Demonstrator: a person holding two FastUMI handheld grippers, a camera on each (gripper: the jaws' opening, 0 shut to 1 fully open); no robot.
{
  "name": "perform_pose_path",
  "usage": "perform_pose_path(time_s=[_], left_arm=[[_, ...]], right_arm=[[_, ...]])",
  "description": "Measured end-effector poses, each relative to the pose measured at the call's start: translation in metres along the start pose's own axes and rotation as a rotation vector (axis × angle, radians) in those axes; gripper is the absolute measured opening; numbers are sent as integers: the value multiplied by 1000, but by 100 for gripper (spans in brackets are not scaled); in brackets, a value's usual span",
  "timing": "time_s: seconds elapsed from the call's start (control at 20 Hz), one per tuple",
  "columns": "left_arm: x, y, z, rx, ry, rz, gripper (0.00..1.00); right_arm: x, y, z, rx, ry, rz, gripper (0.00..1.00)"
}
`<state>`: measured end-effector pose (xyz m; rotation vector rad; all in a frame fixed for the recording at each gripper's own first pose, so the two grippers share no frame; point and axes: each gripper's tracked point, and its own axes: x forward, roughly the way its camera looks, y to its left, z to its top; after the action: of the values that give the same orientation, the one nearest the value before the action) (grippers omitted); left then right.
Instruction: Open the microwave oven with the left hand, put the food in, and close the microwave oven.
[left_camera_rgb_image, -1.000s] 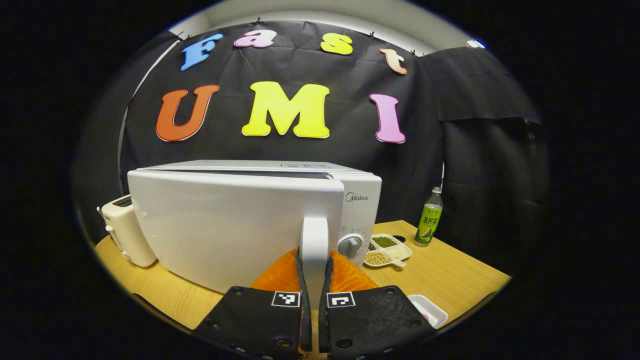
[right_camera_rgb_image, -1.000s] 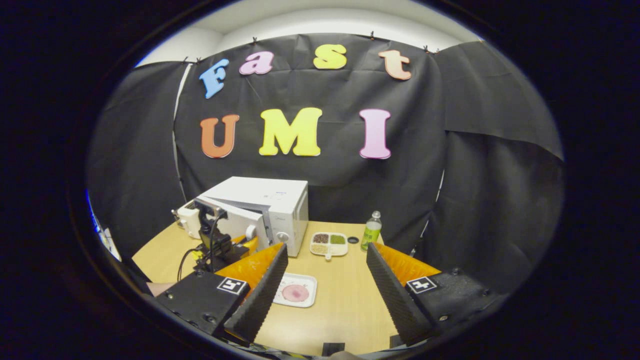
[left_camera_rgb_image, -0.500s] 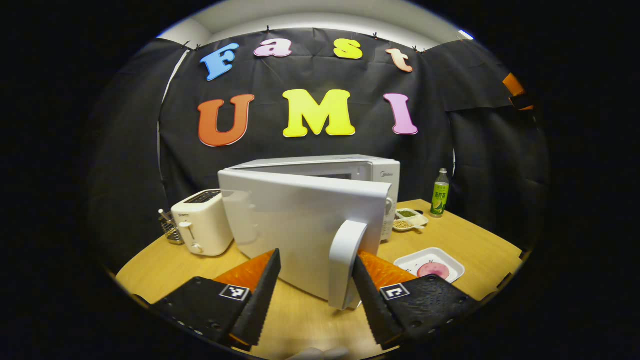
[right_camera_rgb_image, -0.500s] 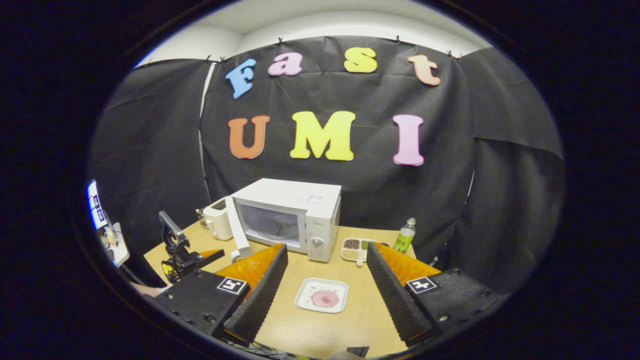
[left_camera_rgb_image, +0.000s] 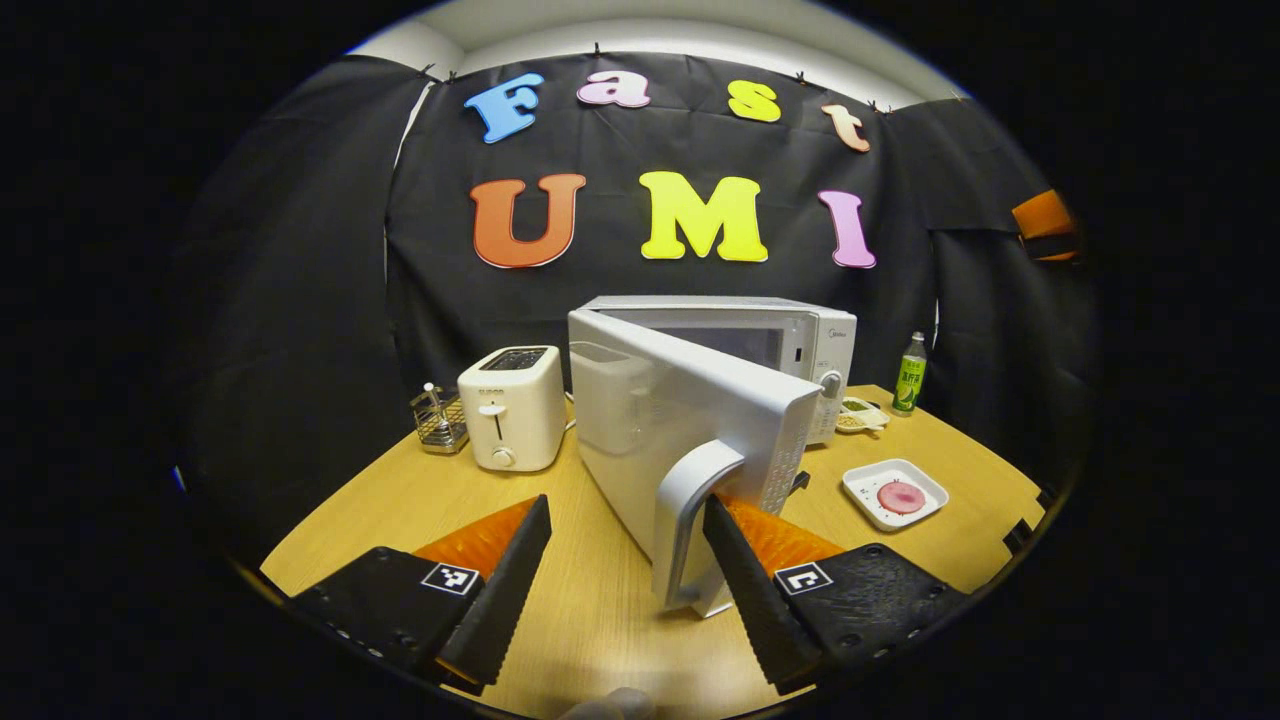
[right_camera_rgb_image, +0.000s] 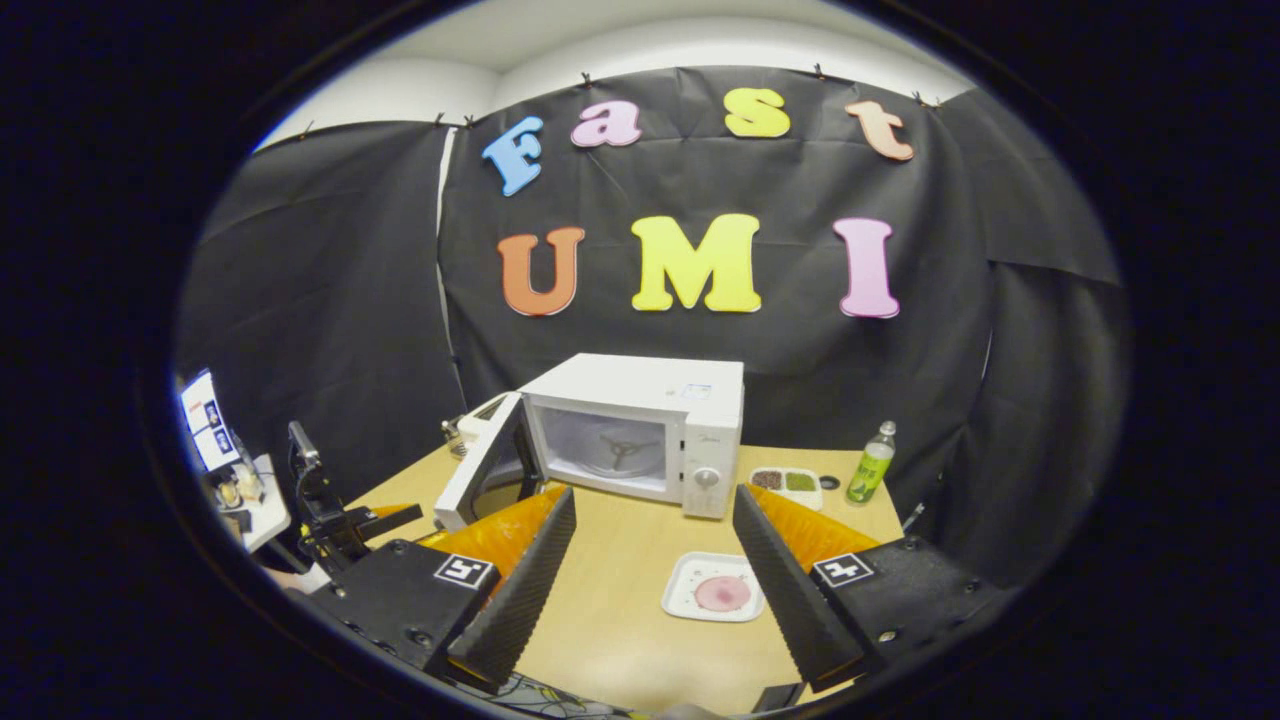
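While the left gripper (left_camera_rgb_image: 625, 545) fingers stand spread, the microwave door's handle (left_camera_rgb_image: 688, 520) lies between them, nearer the right finger.

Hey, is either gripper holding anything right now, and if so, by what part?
Nothing is held. The left gripper is open, with the microwave door handle between its fingers but not clamped. The right gripper is open above the table.

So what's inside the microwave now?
Inside the open microwave there is a bare three-armed turntable hub, no food. The door hides the left corner.
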<state>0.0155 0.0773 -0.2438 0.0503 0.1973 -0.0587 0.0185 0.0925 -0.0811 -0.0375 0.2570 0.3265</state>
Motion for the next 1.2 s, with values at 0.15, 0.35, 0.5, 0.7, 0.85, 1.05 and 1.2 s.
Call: perform_pose_path(time_s=[0.15, 0.35, 0.5, 0.7, 0.85, 1.05, 1.2], left_arm=[[-11, 35, -3, 25, 14, 57, 93], [-32, 80, -1, 14, 27, 137, 93], [-53, 94, 5, -18, 31, 167, 93], [-72, 86, 28, -45, 2, 164, 94], [-80, 60, 54, -61, -49, 121, 94], [-83, 23, 83, -104, -88, 85, 94], [-81, -3, 105, -151, -108, 69, 94]], right_arm=[[0, 3, -1, -4, -22, -5, 92], [6, -8, -10, 3, -38, -32, 92], [18, -25, -26, 35, -11, -46, 100], [44, -60, -65, 38, 82, -83, 100], [70, -94, -110, 66, 195, -115, 87], [104, -135, -170, 120, 345, -131, 77], [130, -152, -215, 214, 466, -104, 48]])
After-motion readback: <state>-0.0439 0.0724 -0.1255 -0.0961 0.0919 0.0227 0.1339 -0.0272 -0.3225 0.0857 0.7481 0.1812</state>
